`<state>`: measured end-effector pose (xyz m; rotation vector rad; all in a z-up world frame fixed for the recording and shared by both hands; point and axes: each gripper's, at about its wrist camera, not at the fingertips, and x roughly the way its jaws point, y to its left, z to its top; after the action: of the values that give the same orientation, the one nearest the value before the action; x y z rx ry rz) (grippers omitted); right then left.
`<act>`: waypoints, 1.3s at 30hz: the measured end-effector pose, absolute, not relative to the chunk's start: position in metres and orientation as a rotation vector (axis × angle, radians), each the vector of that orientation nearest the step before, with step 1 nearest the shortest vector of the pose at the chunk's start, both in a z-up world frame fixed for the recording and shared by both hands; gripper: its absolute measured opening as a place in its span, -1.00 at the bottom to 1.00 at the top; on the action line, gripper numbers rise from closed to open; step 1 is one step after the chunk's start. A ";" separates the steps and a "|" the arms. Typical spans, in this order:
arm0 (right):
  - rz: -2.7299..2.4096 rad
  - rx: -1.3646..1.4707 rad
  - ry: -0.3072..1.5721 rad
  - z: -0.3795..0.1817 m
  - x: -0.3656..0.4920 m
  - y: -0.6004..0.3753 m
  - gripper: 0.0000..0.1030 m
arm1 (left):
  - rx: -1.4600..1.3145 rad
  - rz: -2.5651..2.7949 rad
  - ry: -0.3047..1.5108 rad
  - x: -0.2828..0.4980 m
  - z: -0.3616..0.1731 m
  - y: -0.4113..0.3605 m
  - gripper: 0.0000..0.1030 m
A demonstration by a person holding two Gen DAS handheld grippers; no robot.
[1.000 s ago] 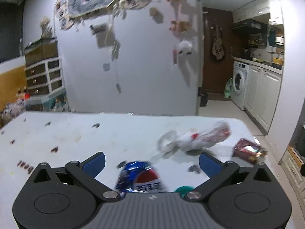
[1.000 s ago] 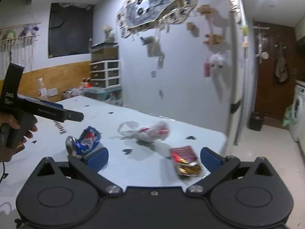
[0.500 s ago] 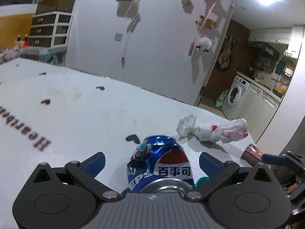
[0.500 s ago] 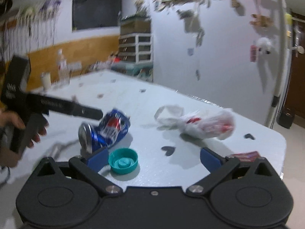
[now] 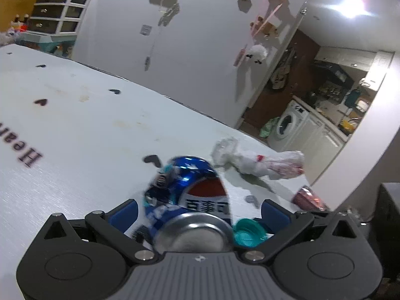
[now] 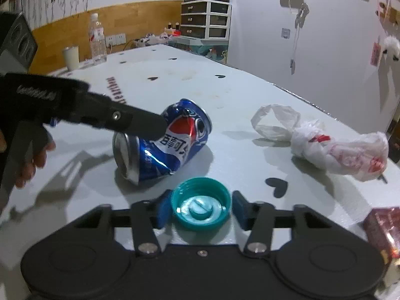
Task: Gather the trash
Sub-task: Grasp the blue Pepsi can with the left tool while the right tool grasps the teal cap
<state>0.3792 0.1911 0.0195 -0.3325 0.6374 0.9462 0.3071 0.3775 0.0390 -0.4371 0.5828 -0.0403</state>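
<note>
A dented blue Pepsi can (image 5: 197,182) lies on its side on the white table (image 5: 75,137), between the wide-apart fingers of my left gripper (image 5: 199,205), whose pads stand clear of it. From the right wrist, the can (image 6: 175,142) shows with a left finger (image 6: 135,122) over its top. A teal bottle cap (image 6: 201,207) lies open side up between the jaws of my right gripper (image 6: 201,196). These jaws are closing, with a thin gap at the right pad. A knotted white plastic bag (image 6: 337,147) and a red wrapper (image 6: 385,227) lie to the right.
A clear water bottle (image 6: 97,42) and a white cup (image 6: 71,57) stand at the table's far left edge. A person's hand (image 6: 32,160) holds the left gripper's handle. The table's right edge drops off just past the wrapper (image 5: 308,198). Drawers and a wall stand behind.
My right gripper swung left from the red wrapper to the teal cap, and its jaws narrowed around it. My left gripper dropped and rolled onto the can, then held still.
</note>
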 end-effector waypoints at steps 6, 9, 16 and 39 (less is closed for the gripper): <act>0.884 -0.298 0.640 0.023 0.380 0.171 -0.03 | -0.441 -0.130 0.594 0.302 0.043 0.352 1.00; 0.855 -0.271 0.641 0.027 0.382 0.150 -0.03 | -0.431 -0.171 0.603 0.304 0.043 0.334 1.00; 0.806 -0.246 0.649 0.025 0.383 0.113 -0.03 | -0.430 -0.227 0.626 0.331 0.034 0.289 1.00; 0.845 -0.141 0.618 0.018 0.373 0.050 -0.03 | 0.048 -0.002 0.905 0.413 0.062 0.309 1.00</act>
<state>0.3735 0.0495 0.0183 -0.1411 0.6179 0.8445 0.4126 0.3094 0.0615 0.0476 0.9047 -0.0025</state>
